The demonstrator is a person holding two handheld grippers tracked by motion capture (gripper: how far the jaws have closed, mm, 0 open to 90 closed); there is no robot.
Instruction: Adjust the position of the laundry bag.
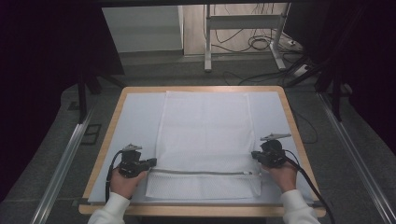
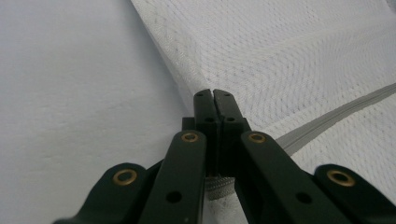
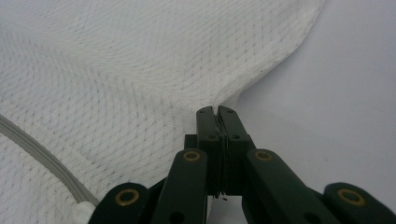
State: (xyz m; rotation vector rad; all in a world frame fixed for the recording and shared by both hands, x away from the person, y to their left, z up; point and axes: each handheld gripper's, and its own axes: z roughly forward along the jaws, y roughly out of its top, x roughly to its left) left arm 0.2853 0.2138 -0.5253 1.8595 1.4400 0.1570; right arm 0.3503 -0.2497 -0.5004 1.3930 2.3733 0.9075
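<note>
We pinch the mesh laundry bag (image 1: 203,140) at opposite side edges, left gripper (image 1: 153,162) and right gripper (image 1: 254,155) jaws clamped, its zipper (image 1: 201,172) running between us.

One mesh laundry bag (image 1: 203,135), one zipper (image 1: 201,172), two grippers: left gripper (image 1: 150,162), right gripper (image 1: 254,155), one table (image 1: 106,140).

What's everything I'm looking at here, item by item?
Mesh bag: one, white, flat on the mat at the table's middle, both side edges pinched by the tongs.
Zipper: one, grey, running across the bag near its close end.
Mat: one, pale blue-white, covering the tabletop.
Table: one, wooden rim.
Metal stand: one, white, on the floor beyond the table, with cables.
Left tongs: one, black, shut on the bag's left edge.
Right tongs: one, black, shut on the right edge.
</note>
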